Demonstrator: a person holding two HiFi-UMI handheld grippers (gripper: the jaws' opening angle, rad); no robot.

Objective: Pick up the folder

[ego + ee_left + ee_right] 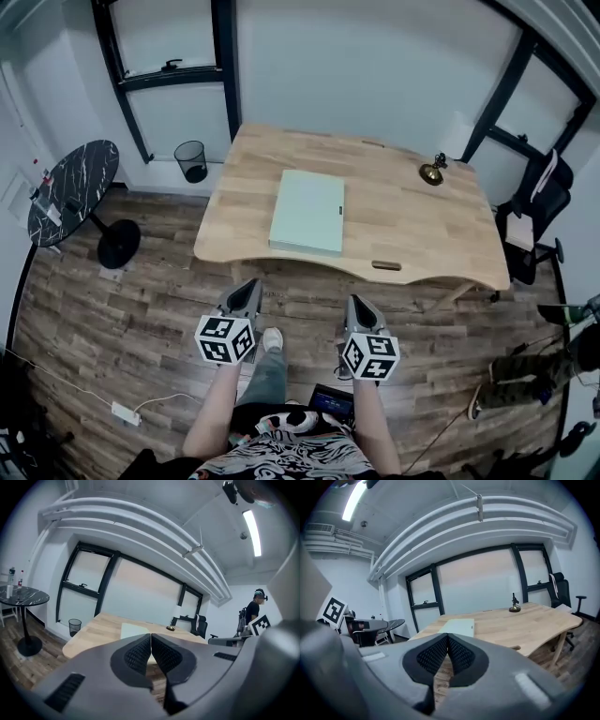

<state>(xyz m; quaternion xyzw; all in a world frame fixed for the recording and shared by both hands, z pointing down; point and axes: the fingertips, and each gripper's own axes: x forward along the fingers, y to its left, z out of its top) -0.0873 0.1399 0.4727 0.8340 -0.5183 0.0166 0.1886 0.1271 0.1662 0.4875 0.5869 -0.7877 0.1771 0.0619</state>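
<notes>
Head view: the pale green folder (307, 212) lies flat on the wooden desk (422, 234), left of the desk's middle, with its near edge close to the desk's near edge. The left gripper (249, 284) and right gripper (358, 302) are held side by side over the plank floor (141, 319), short of the desk and apart from the folder. Between them and the folder lie only floorboards and the desk's near rim.

In the left gripper view the left gripper's (151, 634) ribbed pads are pressed together, pad on pad. The right gripper view shows the right gripper (447, 637) in the same state, closed on itself, with the folder (459, 627) beyond on the desk.

On the desk's far right corner stands a small brass ornament (432, 171), well apart from the folder. A black mesh wastebasket (191, 160) stands on the floor by the far wall, left of the desk; I cannot tell what is in it. Further left is a round black marble table (73, 190) with small bottles (10, 585) on it. A black office chair (539, 202) sits to the right of the desk. A white power strip (125, 413) lies on the near-left floor.
</notes>
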